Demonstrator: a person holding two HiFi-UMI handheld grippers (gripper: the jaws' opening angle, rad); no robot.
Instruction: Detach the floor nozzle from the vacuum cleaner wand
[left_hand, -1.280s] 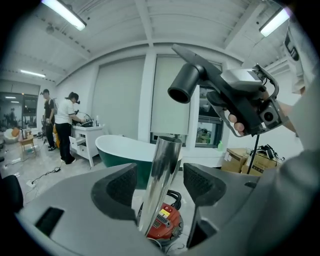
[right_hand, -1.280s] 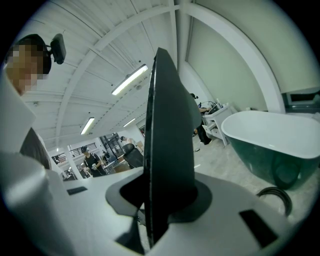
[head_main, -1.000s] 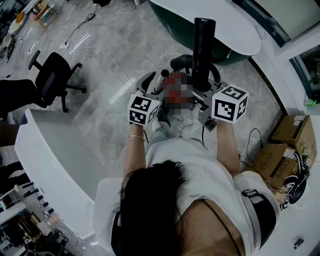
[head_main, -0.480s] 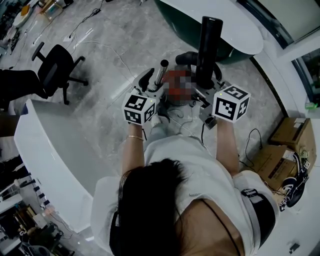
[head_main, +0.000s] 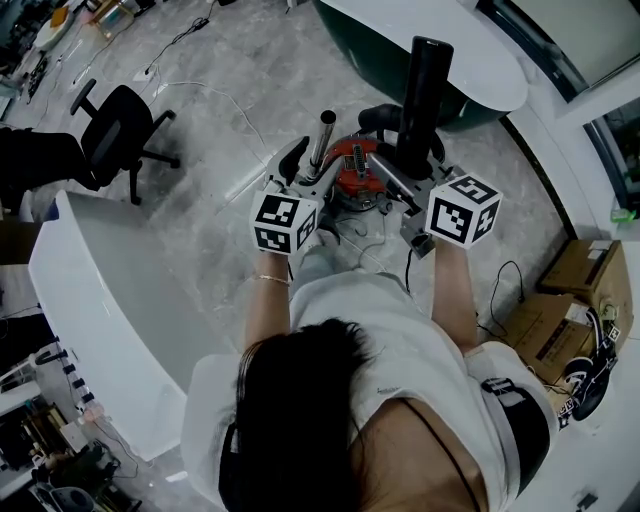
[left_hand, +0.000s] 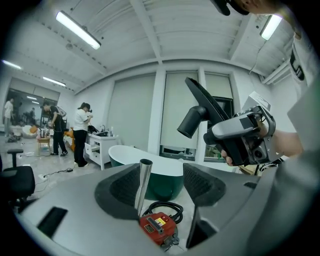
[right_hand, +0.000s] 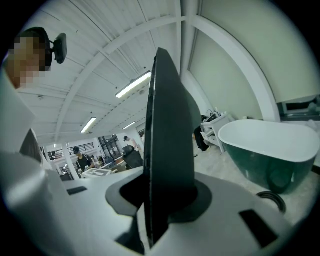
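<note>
My right gripper (head_main: 408, 165) is shut on the black floor nozzle (head_main: 423, 95), which stands upright between its pads and fills the middle of the right gripper view (right_hand: 167, 145). The metal wand (head_main: 323, 140) stands apart from the nozzle, its open top end bare. It rises from the red vacuum body (head_main: 355, 170) on the floor. In the left gripper view the wand (left_hand: 143, 187) stands beside the left pad, with a wide gap to the other pad. My left gripper (left_hand: 161, 175) is open. The same view shows the nozzle (left_hand: 202, 107) held up at the right.
A green tub with a white rim (head_main: 450, 55) stands just beyond the vacuum. A black hose coil (left_hand: 167, 207) lies by the red body. An office chair (head_main: 115, 140) is at the left, a white curved counter (head_main: 90, 290) below it, cardboard boxes (head_main: 580, 290) at the right. People (left_hand: 80, 132) stand far off.
The nozzle in my right gripper has shifted a little to the right, away from the wand. More of the wand's length shows beyond my left gripper.
</note>
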